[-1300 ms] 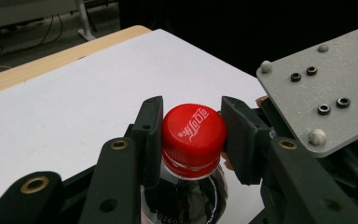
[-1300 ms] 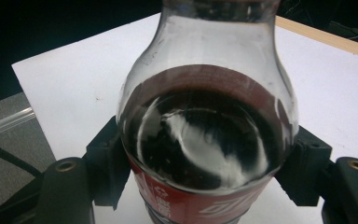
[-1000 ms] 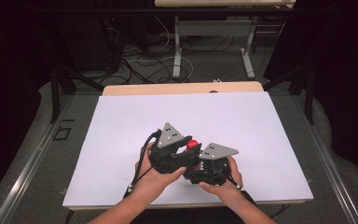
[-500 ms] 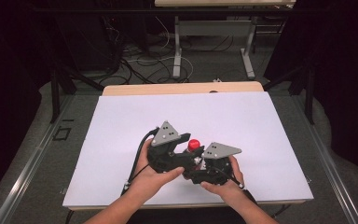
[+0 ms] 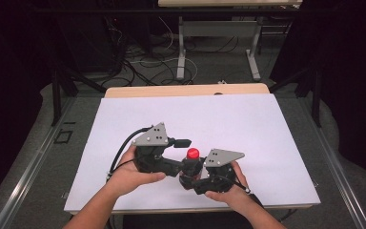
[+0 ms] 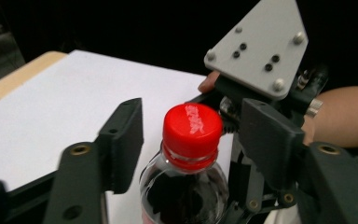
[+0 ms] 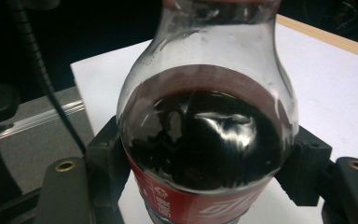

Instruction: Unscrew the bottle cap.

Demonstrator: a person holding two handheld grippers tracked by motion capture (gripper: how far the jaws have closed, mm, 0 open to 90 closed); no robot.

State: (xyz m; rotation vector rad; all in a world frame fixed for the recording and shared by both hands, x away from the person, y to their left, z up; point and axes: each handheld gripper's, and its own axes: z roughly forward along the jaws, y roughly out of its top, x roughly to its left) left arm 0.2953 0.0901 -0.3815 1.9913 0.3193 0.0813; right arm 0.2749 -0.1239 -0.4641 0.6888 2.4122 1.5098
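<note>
Right gripper [image 5: 195, 180] is clamped on the body of the clear plastic bottle of dark cola [image 7: 205, 135], its black pads [image 7: 303, 163] pressing the bottle's sides just above the red label, and it keeps the bottle upright near the front edge of the white sheet [image 5: 228, 119] that covers the table. Left gripper [image 6: 189, 140] sits to the left of the bottle with its jaws spread on either side of the red screw cap [image 6: 192, 128]; they have just been closing a little, yet a gap shows between each pad and the cap. The likely trouble is a grip that lands off-centre or too low on the cap, so it slips when twisted. A weak hold on the bottle's rounded body could also let it spin or tip, spilling cola.
</note>
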